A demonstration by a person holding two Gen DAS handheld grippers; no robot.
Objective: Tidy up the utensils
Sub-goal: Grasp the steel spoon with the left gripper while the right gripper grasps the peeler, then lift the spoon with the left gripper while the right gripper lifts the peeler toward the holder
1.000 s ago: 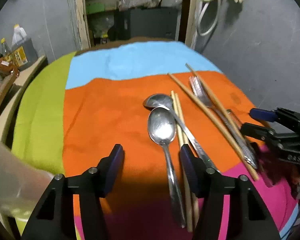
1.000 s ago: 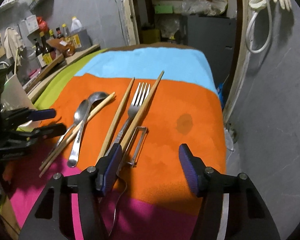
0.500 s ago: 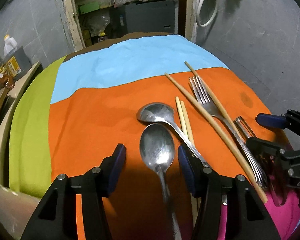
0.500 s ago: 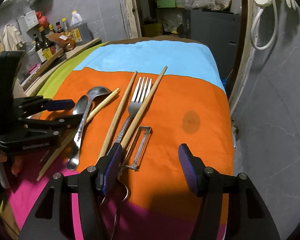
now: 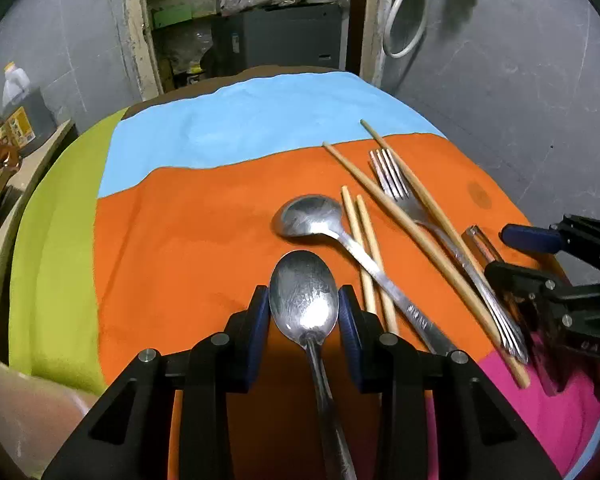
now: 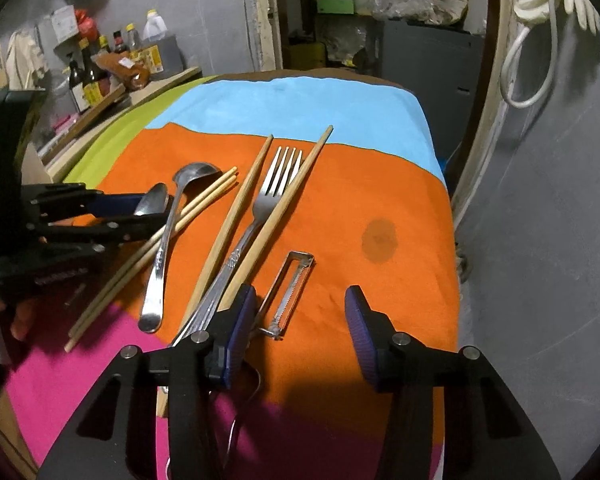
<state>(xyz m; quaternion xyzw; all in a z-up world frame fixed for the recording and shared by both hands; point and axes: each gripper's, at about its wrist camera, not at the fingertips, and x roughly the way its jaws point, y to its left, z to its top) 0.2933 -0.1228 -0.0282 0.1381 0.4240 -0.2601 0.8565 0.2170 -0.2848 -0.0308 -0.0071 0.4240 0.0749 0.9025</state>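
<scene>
Striped cloth (image 5: 204, 248), left gripper (image 5: 303, 320) angled down, closing around spoon bowl (image 5: 303, 296), right gripper (image 6: 298, 320) closing on nothing

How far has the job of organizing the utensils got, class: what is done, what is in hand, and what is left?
Done: nothing looks sorted; everything lies mixed on the cloth.

In hand: the left hand-held gripper is closing around the near spoon. The right hand-held gripper is also closing, with the peeler lying between its fingers, untouched.

Left: the second spoon, the fork and both chopstick pairs.
</scene>
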